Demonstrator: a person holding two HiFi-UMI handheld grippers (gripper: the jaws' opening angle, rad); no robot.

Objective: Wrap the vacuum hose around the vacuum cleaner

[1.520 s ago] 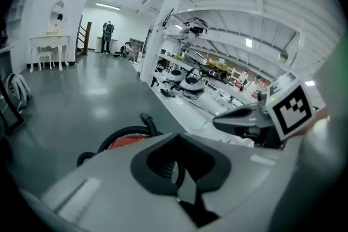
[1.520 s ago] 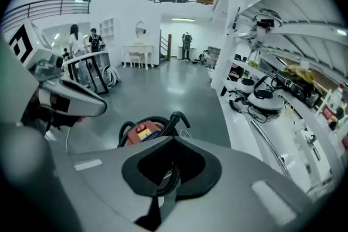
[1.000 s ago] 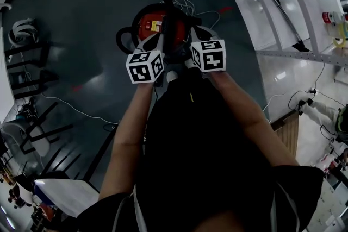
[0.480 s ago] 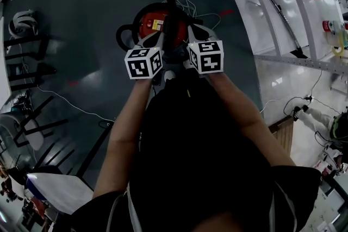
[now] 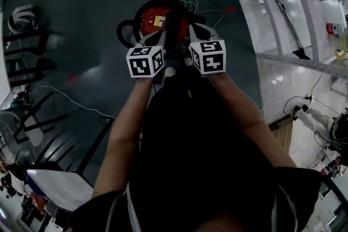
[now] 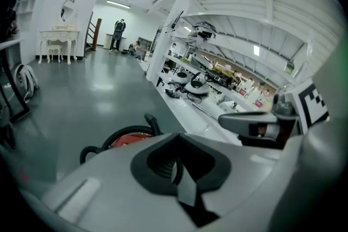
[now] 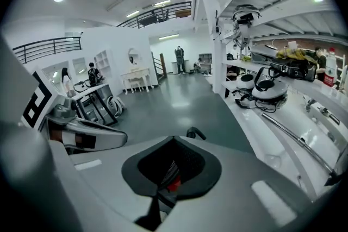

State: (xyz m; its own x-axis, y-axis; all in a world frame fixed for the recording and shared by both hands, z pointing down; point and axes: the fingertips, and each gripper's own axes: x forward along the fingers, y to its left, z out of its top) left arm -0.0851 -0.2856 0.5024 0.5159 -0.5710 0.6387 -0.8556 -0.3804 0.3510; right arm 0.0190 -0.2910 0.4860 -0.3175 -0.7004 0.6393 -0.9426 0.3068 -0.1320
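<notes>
The red, round-bodied vacuum cleaner (image 5: 156, 18) sits on the dark grey glossy floor (image 5: 70, 13), just beyond the person's outstretched arms. Its black ribbed hose (image 5: 123, 35) curves out in a loop at the machine's left side, and a black curved end stands up at the far edge. A loose white cable (image 5: 209, 13) trails off to the far right of it. Part of the hose seems to lie round the body already, but the tongs and arms cover the near side, so I cannot tell how many turns are made or whether the end is tucked away.

The left gripper (image 5: 156, 42) and the right gripper (image 5: 194, 35) hover side by side over the near half of the machine. Both have their jaws pressed together with nothing pinched, and the hose lies free of them. To my eye the wrapping is unfinished, or paused between grips.

Against the earlier frames almost nothing differs: the two marker cubes sit nearly where they were, the jaws stay together, and the hose loop keeps its shape. Only the camera's aim has drifted slightly.
</notes>
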